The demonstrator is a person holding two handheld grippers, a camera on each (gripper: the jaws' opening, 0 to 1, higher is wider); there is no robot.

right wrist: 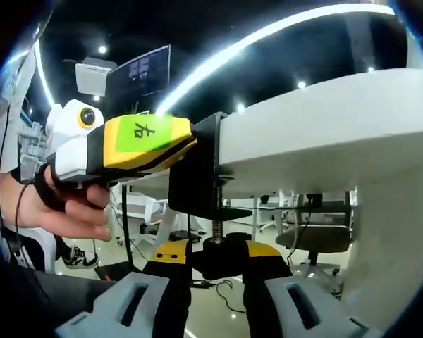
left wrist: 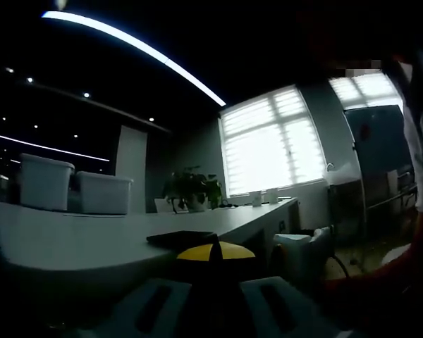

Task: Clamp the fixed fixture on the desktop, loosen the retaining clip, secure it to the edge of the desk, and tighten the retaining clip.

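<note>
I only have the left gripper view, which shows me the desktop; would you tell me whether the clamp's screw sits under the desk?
Observer: Yes. The black clamp straddles the desk edge, and its screw points up from below.
Operator: Where are the right tongs?
Observer: The right tongs flank the knob at the screw's lower end; I cannot tell whether they touch it.
Operator: And mine?
Observer: The left tongs meet the clamp's side at desk height.

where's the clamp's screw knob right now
In the right gripper view, the screw knob hangs under the desk edge, between the right gripper jaws.
</note>
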